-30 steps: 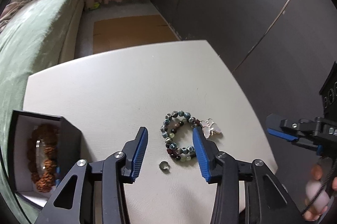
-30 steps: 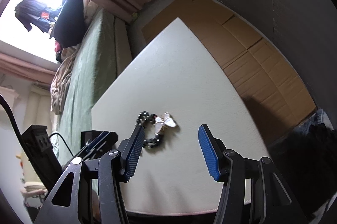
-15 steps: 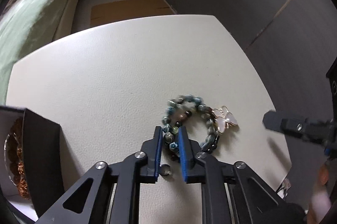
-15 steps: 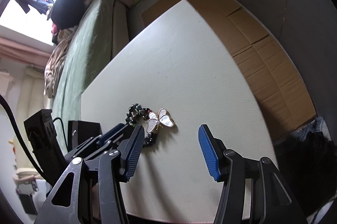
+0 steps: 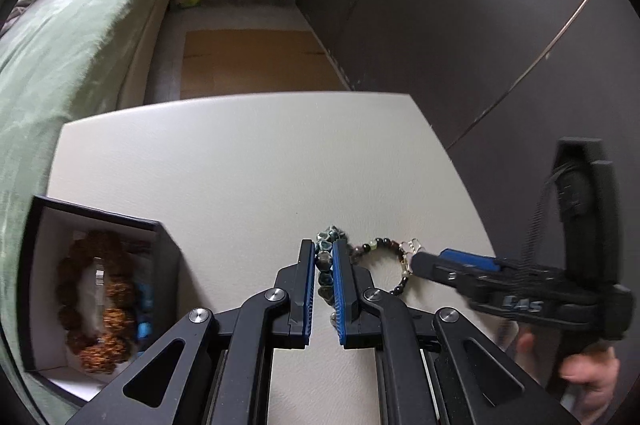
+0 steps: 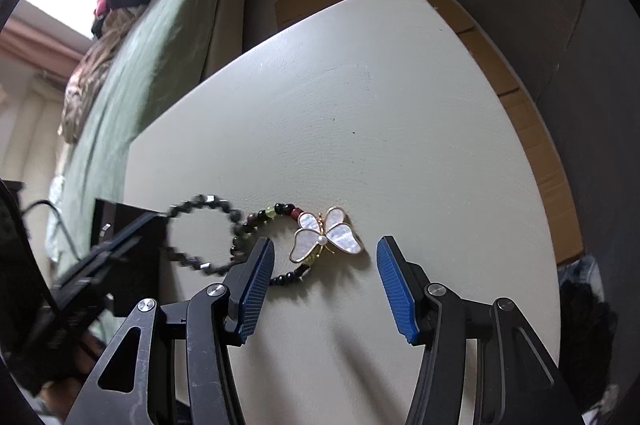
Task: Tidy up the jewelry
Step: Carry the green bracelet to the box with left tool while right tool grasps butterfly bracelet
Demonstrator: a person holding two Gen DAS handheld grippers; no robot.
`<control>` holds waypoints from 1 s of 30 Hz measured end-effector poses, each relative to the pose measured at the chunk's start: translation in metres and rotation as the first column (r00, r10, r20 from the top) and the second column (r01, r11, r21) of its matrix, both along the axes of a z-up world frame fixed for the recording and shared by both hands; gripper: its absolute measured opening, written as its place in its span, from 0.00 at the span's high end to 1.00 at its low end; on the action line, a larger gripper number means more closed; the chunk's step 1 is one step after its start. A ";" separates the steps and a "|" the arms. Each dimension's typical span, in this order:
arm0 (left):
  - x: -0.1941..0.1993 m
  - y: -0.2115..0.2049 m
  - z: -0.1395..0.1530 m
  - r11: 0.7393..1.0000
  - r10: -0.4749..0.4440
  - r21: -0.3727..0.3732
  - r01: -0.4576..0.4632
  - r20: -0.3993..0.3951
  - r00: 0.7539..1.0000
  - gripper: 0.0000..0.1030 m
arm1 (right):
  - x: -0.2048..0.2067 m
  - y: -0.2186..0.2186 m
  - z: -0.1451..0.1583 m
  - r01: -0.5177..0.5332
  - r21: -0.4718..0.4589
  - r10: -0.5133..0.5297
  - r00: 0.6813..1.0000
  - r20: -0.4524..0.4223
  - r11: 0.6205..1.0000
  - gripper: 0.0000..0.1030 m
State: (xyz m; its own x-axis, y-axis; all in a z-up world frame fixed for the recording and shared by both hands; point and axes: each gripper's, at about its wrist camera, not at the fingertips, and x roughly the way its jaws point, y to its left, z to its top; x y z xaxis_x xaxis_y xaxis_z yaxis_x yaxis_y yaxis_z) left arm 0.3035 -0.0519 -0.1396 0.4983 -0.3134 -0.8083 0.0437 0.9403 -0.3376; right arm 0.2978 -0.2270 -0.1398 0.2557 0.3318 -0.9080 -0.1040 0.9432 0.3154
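My left gripper (image 5: 323,253) is shut on a blue-green bead bracelet (image 5: 325,265), lifted off the white table (image 5: 248,161). In the right wrist view the bracelet (image 6: 200,237) hangs as a loop from the left gripper's tips. A second bracelet of dark, green and red beads (image 6: 276,213) with a white butterfly charm (image 6: 326,235) lies on the table. My right gripper (image 6: 326,277) is open, its fingers either side of the charm and just in front of it. It also shows in the left wrist view (image 5: 460,265).
A black open jewelry box (image 5: 96,281) with a white lining stands at the left and holds a brown bead bracelet (image 5: 100,293). A green bed (image 5: 60,45) runs along the table's left. Dark wall panels stand to the right, with cardboard on the floor beyond.
My left gripper closed on the blue-green bracelet and lifted it away from the other one. My right gripper moved in close to the butterfly charm.
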 end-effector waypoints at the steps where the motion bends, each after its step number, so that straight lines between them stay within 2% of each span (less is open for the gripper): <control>1: -0.001 0.003 0.002 1.000 0.004 -0.005 -0.003 0.007 1.000 0.92 | 0.001 0.002 -0.001 -0.003 -0.019 0.003 1.000 0.002 1.000 0.47; 6: -0.005 0.020 0.012 0.999 0.031 -0.018 -0.031 0.027 0.999 0.92 | 0.002 0.021 0.001 -0.038 -0.130 0.043 0.999 0.033 0.991 0.47; 11: -0.012 0.035 0.022 0.998 0.054 -0.036 -0.052 0.046 0.998 0.92 | -0.002 0.039 0.001 -0.088 -0.286 0.108 0.993 0.056 0.954 0.47; 13: -0.014 0.039 0.025 0.998 0.059 -0.041 -0.057 0.053 0.997 0.92 | -0.004 0.042 0.001 -0.090 -0.322 0.115 0.992 0.059 0.942 0.53; 14: -0.016 0.040 0.027 0.997 0.062 -0.043 -0.059 0.058 0.996 0.92 | -0.003 0.041 0.002 -0.083 -0.325 0.108 0.993 0.058 0.942 0.60; 17: -0.023 0.046 0.034 0.997 0.067 -0.049 -0.064 0.071 0.995 0.92 | -0.004 0.032 0.006 -0.066 -0.247 0.076 0.997 0.032 0.967 0.65; 19: -0.028 0.050 0.038 0.996 0.072 -0.054 -0.067 0.083 0.994 0.92 | -0.007 0.029 0.014 -0.054 -0.212 0.065 0.997 0.046 0.976 0.77; 22: -0.036 0.057 0.047 0.995 0.079 -0.065 -0.073 0.103 0.992 0.92 | -0.013 0.023 0.022 -0.042 -0.139 0.048 0.998 0.043 0.989 0.78; 30: -0.057 0.079 0.067 0.991 0.111 -0.090 -0.099 0.146 0.983 0.92 | -0.029 0.028 0.031 -0.019 -0.090 0.025 0.997 0.070 0.996 0.78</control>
State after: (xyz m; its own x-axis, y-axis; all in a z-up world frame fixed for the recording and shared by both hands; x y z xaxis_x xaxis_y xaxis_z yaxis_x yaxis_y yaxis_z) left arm 0.2464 0.0270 -0.0728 0.6462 -0.3147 -0.6952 0.0023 0.9118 -0.4107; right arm 0.2690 -0.1995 -0.1086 0.3140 0.2567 -0.9141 -0.1444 0.9645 0.2213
